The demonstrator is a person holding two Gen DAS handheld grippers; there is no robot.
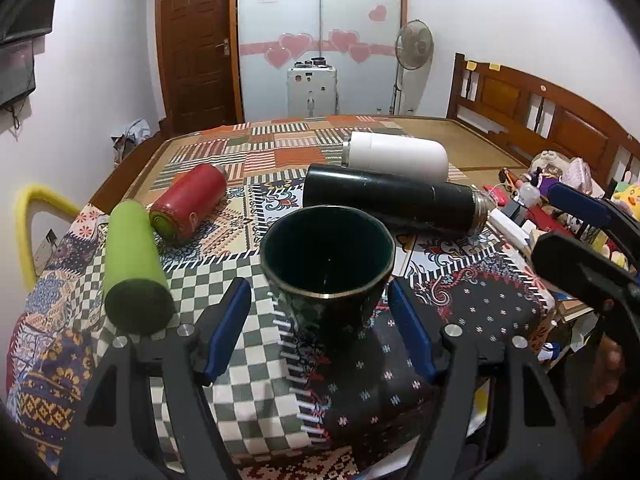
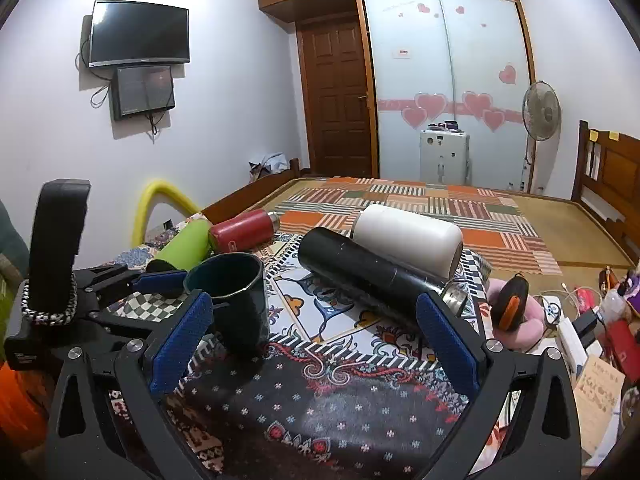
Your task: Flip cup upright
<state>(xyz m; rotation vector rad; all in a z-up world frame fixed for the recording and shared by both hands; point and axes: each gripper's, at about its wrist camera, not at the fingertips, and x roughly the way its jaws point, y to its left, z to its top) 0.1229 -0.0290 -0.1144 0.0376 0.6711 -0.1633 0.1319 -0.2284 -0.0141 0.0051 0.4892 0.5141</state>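
Observation:
A dark green cup [image 1: 328,264] with a thin gold rim stands upright, mouth up, on the patterned cloth [image 1: 256,360]. My left gripper [image 1: 320,312] is open, its blue fingers on either side of the cup's lower half with a gap on each side. In the right wrist view the cup [image 2: 236,300] stands at the left, with the left gripper [image 2: 132,284] behind it. My right gripper [image 2: 316,336] is open and empty, to the right of the cup, above the cloth [image 2: 332,412].
Several flasks lie on their sides behind the cup: green [image 1: 132,264], red [image 1: 188,204], black [image 1: 392,200] and white [image 1: 396,156]. Clutter [image 2: 592,320] lies at the right edge. A bed headboard [image 1: 540,116] stands at the far right.

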